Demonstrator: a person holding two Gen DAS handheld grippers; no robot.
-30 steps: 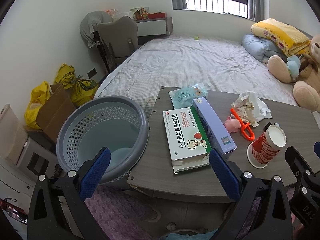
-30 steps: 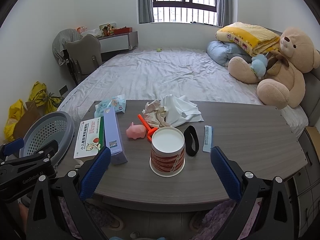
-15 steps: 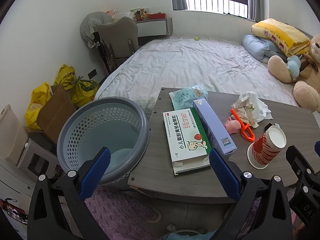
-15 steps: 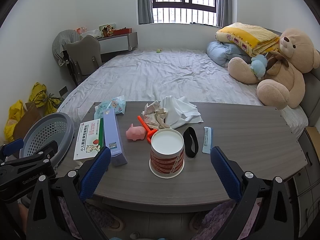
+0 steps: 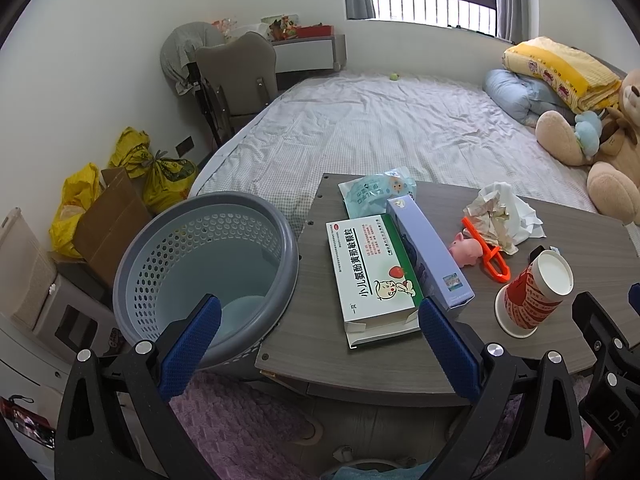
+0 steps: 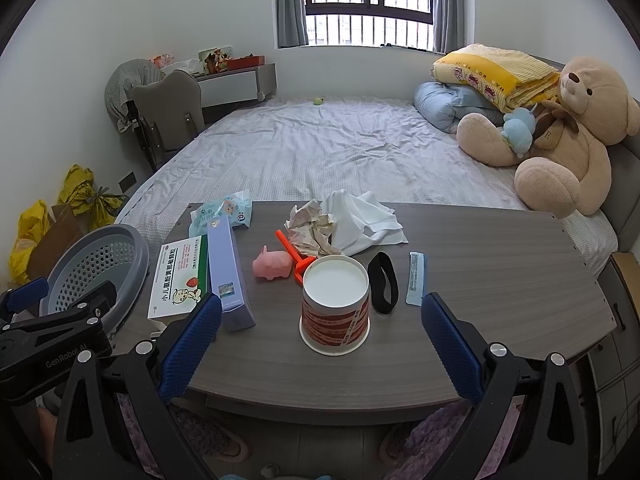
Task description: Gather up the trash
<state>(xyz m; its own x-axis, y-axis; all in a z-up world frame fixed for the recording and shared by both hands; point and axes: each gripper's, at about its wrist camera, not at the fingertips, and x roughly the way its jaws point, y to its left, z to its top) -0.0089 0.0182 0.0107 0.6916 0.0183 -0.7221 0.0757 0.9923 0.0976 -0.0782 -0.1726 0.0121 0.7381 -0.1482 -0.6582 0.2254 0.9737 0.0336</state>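
A grey perforated basket [image 5: 208, 264] stands on the floor at the table's left end; it also shows in the right wrist view [image 6: 96, 268]. On the table lie a white-green medicine box [image 5: 372, 276], a lilac box [image 5: 430, 252], a red-white paper cup [image 6: 335, 304], crumpled paper [image 6: 310, 226], a white tissue [image 6: 362, 226] and a blue wipes pack [image 6: 224, 214]. My left gripper [image 5: 320, 344] is open and empty, before the table's near edge. My right gripper [image 6: 320, 344] is open and empty, in front of the cup.
A pink pig toy [image 6: 272, 266], an orange tool [image 6: 294, 256], a black band [image 6: 383, 288] and a blue comb [image 6: 416, 284] also lie on the table [image 6: 500, 280]. A bed [image 6: 340, 152] with a teddy bear [image 6: 560, 136] lies behind. Yellow bags [image 5: 132, 176] and cardboard stand left.
Both views have barely shifted; the right gripper has drifted very slightly. Nothing on the table has moved.
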